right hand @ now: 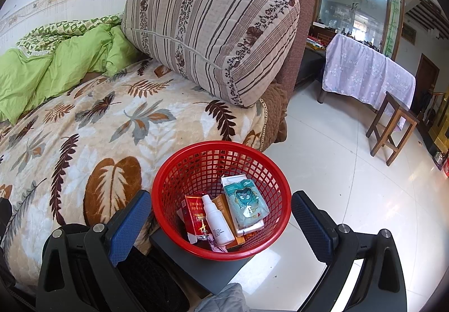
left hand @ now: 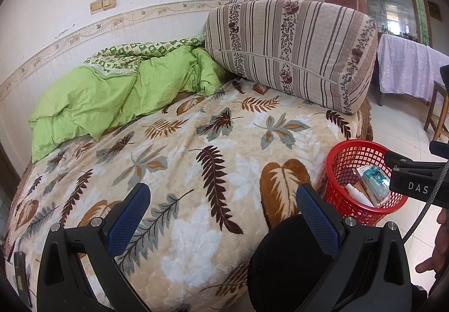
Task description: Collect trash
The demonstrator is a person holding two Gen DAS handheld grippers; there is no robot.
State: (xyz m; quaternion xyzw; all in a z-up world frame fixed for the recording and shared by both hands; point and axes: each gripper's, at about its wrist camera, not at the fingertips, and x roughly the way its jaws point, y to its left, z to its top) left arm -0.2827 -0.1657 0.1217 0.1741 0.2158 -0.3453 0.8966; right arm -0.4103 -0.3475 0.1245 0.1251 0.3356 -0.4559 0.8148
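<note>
Left wrist view: no trash seen on the leaf blanket (left hand: 196,166); looks nearly done. Left gripper (left hand: 223,214) above the bed, wide open, holding nothing.

Right wrist view: red basket (right hand: 168,171) beside the bed, holding a white bottle (right hand: 217,223) and packets (right hand: 245,200). Right gripper (right hand: 221,216) over it, wide open, empty.

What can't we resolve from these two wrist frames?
- Bottom of the red basket: right wrist view, covered by the white spray bottle, red packet and teal pouch.
- Basket's near side: left wrist view, hidden by the right gripper.
- What the basket rests on: dark surface mostly under it.
- Bed foot: cut off by both frames' lower edges and the grippers.
</note>
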